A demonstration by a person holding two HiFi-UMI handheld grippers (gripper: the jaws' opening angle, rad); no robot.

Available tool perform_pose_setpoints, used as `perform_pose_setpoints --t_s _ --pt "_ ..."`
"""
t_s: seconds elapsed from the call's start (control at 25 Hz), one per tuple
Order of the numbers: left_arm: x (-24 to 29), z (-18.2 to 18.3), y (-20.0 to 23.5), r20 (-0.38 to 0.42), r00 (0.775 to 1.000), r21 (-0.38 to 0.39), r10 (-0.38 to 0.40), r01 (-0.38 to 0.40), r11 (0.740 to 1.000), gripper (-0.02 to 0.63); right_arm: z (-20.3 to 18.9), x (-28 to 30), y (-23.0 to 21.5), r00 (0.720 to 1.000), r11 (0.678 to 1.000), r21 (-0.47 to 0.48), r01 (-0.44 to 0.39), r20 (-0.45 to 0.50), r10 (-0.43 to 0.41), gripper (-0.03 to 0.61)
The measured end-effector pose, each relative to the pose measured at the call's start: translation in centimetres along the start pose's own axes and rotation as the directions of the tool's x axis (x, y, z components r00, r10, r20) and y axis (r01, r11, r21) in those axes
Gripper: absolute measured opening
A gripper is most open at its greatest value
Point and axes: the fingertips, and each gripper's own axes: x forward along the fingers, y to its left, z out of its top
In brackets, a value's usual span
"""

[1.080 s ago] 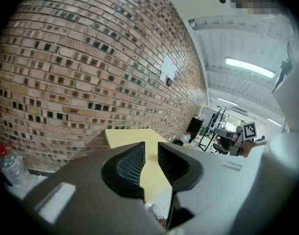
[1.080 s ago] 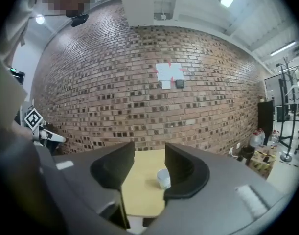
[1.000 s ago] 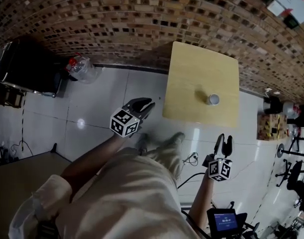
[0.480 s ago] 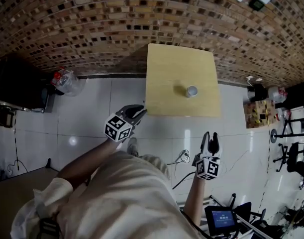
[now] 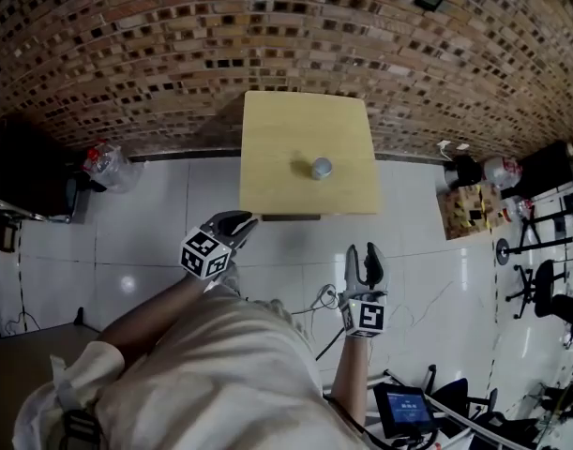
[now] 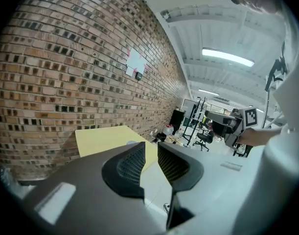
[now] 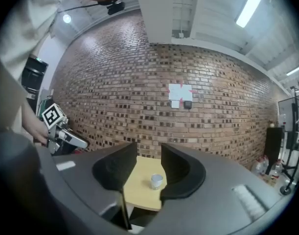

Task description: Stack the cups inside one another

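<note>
The left gripper is held just off the table's near edge, jaws narrowly apart, nothing between them. The cup stands upright near the table's middle. The right gripper, farther from the table, is empty, its jaws apart though just closed somewhat. The jaws should probably be widened before the cup is approached.
</note>
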Motion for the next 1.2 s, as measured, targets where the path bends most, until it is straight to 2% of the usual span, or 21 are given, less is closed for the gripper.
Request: perform_pose_setpoints --t_s 0.12,0.32,0.64,0.92,1.2 --pt "0.0 -0.4 -1.8 0.005 1.000 0.003 0.027 -0.027 1.000 0.098 -0.3 -1.6 -0.6 0.999 0.999 -0.020 -0.033 0.001 0.033 0.156" --pt "-0.9 -1.3 -3.6 0.010 0.996 -0.009 0.084 -0.084 0.996 0.097 -2.2 -3.3 -1.8 0.998 0.998 0.021 -0.062 -0.003 0.062 0.149" --pt "-3.4 -5.5 -7.2 -0.007 0.989 -0.068 0.149 -0.149 0.986 0.098 -6.4 -7.0 -2.6 0.994 0.994 0.072 -0.085 -0.069 0.090 0.141" --pt "-7.4 -9.0 -6.4 -0.048 0.971 -0.118 0.236 -0.240 0.964 0.097 -6.9 -9.8 -2.9 0.994 0.994 0.077 -0.083 -0.063 0.088 0.135" --pt "-8.4 -9.3 -5.9 -0.045 0.964 -0.116 0.263 -0.266 0.957 0.097 -7.4 -11.6 -4.5 0.997 0.996 0.082 -0.038 -0.068 0.044 0.137"
